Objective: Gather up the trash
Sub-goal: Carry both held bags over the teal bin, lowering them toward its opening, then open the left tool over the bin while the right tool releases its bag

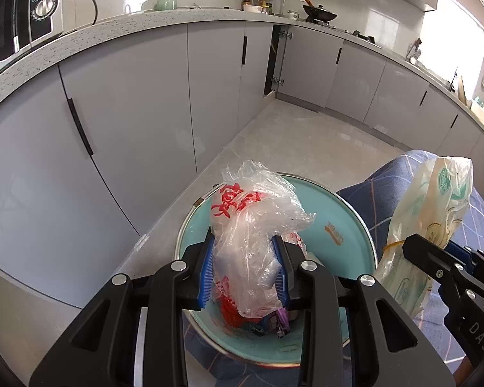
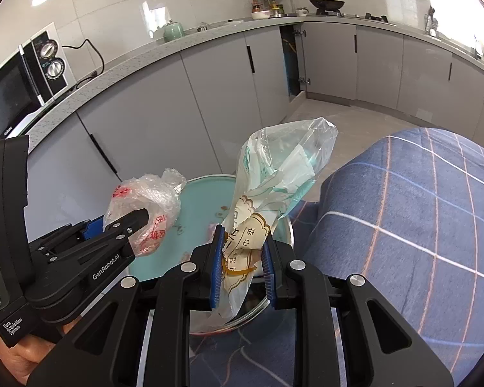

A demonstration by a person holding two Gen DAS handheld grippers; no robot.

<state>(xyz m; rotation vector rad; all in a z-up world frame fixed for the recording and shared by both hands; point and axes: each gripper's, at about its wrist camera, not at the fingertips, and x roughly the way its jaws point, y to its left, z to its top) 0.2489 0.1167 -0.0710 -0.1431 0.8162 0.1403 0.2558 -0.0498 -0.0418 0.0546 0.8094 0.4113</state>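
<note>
trash is already in both grippers: the left gripper (image 1: 245, 267) has its blue pads pinched on a crumpled clear plastic bag with red printing (image 1: 248, 225), and the right gripper (image 2: 243, 266) is clamped narrowly on a pale cream-and-green printed wrapper bag tied with a yellow rubber band (image 2: 274, 187). both bundles hang over a round pale-teal bin with a metal rim (image 1: 345, 213), which sits on the kitchen floor beside a blue checked cloth-covered surface (image 2: 419, 213) and near the grey cabinet fronts (image 1: 129, 103). some wrappers already lie at the bottom of the bin.

the step in hand looks like the carry-to-bin stage, nearly done. the next move would call for lowering each bundle inside the rim and then spreading the jaws so the light plastic drops in rather than clinging to the pads or spilling onto the floor.
</note>
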